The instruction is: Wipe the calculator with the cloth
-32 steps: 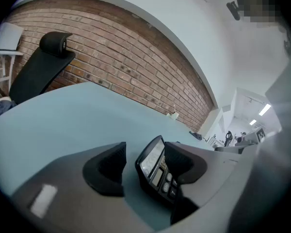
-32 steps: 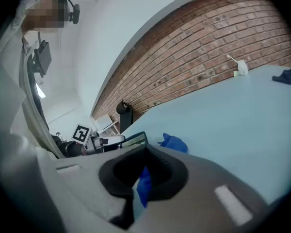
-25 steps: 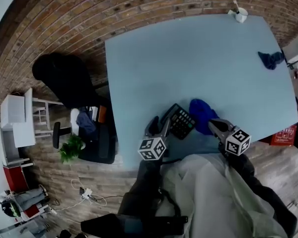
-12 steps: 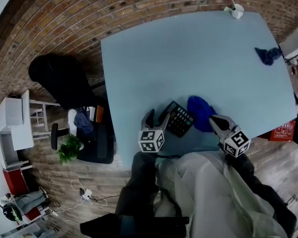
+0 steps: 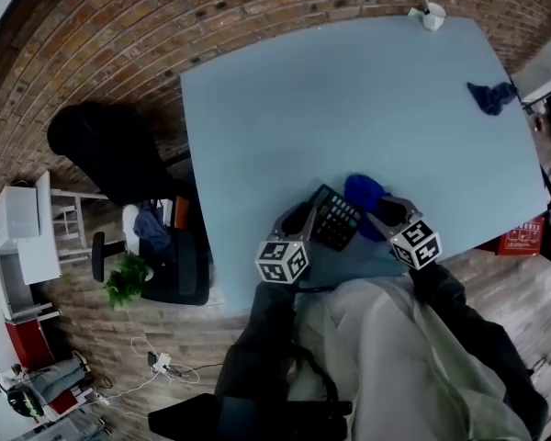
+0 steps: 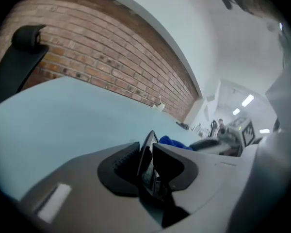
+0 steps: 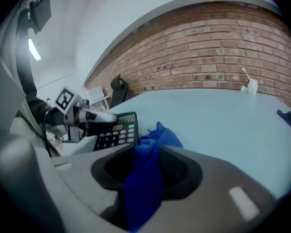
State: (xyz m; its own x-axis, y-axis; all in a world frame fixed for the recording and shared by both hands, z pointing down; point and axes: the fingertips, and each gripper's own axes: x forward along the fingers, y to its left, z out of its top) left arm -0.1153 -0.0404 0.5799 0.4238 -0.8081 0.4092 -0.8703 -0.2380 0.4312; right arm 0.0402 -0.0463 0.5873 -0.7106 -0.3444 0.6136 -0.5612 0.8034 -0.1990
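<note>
The black calculator (image 5: 335, 217) lies near the front edge of the light blue table (image 5: 349, 99). My left gripper (image 5: 303, 220) is at its left end, jaws closing. In the left gripper view the calculator's edge (image 6: 146, 152) stands upright between the pads, which press on it. A blue cloth (image 5: 363, 191) is bunched just right of the calculator. My right gripper (image 5: 386, 211) is at the cloth, jaws opening. In the right gripper view the cloth (image 7: 150, 174) hangs loosely between the spread jaws, with the calculator (image 7: 117, 130) just beyond.
A second dark blue cloth (image 5: 489, 96) lies near the table's right edge. A white cup (image 5: 431, 16) holding a stick stands at the far right corner. Left of the table are a black chair (image 5: 101, 150) and a potted plant (image 5: 129, 278).
My left gripper has slid right onto the calculator's end and closed on it. My right gripper has come down and left onto the cloth, and its jaws have parted.
</note>
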